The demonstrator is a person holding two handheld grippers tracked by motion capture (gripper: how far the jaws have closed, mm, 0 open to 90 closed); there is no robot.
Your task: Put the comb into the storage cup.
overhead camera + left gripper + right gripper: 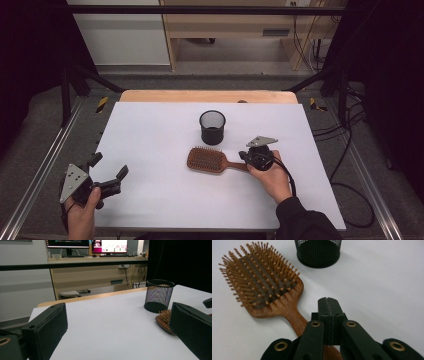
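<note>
right gripper [248, 159]: jaws pressed flat together with nothing between them, seen clearly in the right gripper view [329, 305]; tips hover over the handle end of the hairbrush.
left gripper [111, 172]: jaws spread wide, holding nothing, parked at the near left edge of the table.
hairbrush [206, 159]: wooden paddle brush lying flat mid-table, bristles up, handle pointing toward the right gripper; in the right gripper view [265, 285] the handle runs under the closed jaws.
mesh cup [212, 127]: black wire pen cup, upright, just beyond the brush head, apart from it.
step in hand (judged): taking hold of the brush handle, probably to stand it in the cup.
doing it well: jaws must spread before they can straddle the handle; come down across the narrow handle, not the neck; pinch near the handle's middle so the heavy head does not swing; keep pads off the bristles.
edges: white table [150, 135] has open surface left and right of the brush; far wooden edge lies well behind the cup.
room to move: a lift straight up is unobstructed; the cup rim is the one thing close, so clear it before tilting the brush.
</note>
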